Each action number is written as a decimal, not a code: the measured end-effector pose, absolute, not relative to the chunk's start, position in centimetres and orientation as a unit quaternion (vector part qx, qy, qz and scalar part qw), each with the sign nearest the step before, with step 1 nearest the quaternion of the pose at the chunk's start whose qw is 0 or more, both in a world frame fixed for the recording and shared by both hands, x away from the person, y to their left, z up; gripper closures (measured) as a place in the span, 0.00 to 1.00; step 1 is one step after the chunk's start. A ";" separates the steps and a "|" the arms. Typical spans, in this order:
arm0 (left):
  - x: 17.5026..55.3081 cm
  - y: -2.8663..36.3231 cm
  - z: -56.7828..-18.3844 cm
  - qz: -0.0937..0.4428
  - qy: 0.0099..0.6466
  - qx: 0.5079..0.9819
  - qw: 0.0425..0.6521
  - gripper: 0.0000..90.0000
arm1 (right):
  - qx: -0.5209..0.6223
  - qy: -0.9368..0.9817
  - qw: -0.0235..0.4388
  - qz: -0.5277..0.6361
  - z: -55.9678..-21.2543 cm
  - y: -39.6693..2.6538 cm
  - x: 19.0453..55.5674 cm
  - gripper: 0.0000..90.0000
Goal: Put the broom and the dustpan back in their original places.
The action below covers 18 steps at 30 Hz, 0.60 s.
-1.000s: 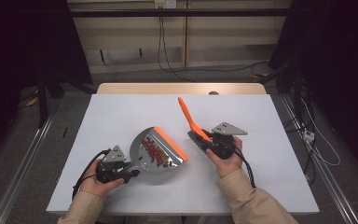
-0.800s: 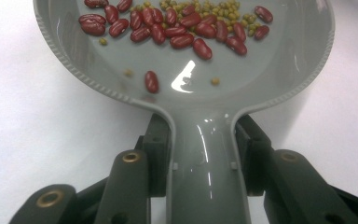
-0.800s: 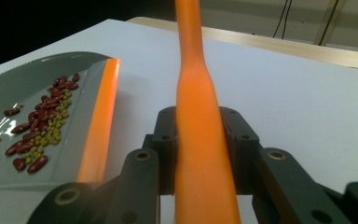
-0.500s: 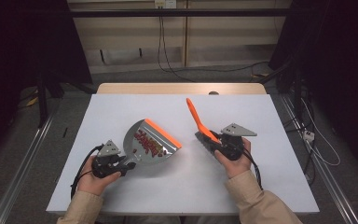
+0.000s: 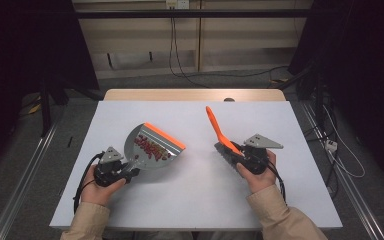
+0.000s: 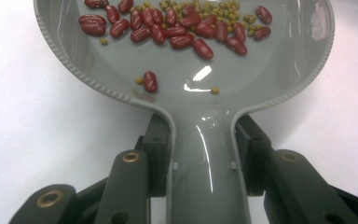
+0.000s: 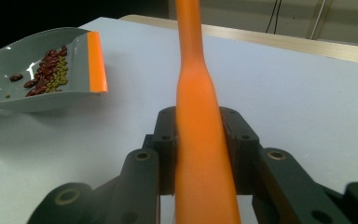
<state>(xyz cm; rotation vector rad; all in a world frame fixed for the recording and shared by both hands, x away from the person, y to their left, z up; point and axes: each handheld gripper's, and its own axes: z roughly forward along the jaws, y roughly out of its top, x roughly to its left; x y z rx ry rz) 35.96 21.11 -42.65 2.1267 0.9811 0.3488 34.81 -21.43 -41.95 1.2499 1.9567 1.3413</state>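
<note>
A grey dustpan (image 5: 150,145) with an orange front lip (image 5: 165,136) is raised over the white table at the left. My left gripper (image 5: 125,172) is shut on its handle, and the jaws clamp it from both sides (image 6: 203,140). Red kidney beans and small green beans (image 6: 177,28) lie in the pan (image 6: 191,70), piled toward the lip. My right gripper (image 5: 237,157) is shut on an orange brush (image 5: 219,130). Its handle (image 7: 200,116) rises up and away between the jaws (image 7: 200,135). The dark bristles (image 5: 225,151) sit low by the gripper. The dustpan (image 7: 28,98) and its beans (image 7: 49,70) lie off to that gripper's left.
The white table (image 5: 190,200) has a wooden strip (image 5: 195,94) along its far edge. Cables trail from both grippers toward the person's sleeves. Dark floor, rails and loose cables surround the table.
The right gripper has carried the brush to the right, away from the dustpan. The dustpan has swung left and a little farther back in the left gripper.
</note>
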 end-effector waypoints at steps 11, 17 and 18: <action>36.9 21.8 -43.3 0.153 0.424 0.817 0.359 0.70 | 0.461 0.707 0.231 0.483 -42.1 -22.4 34.5 0.78; 37.5 22.4 -43.8 0.160 0.451 0.804 0.353 0.70 | 0.467 0.705 0.230 0.482 -42.3 -22.7 34.4 0.78; 37.6 22.4 -43.9 0.162 0.454 0.803 0.351 0.70 | 0.467 0.706 0.229 0.481 -42.3 -22.8 34.4 0.78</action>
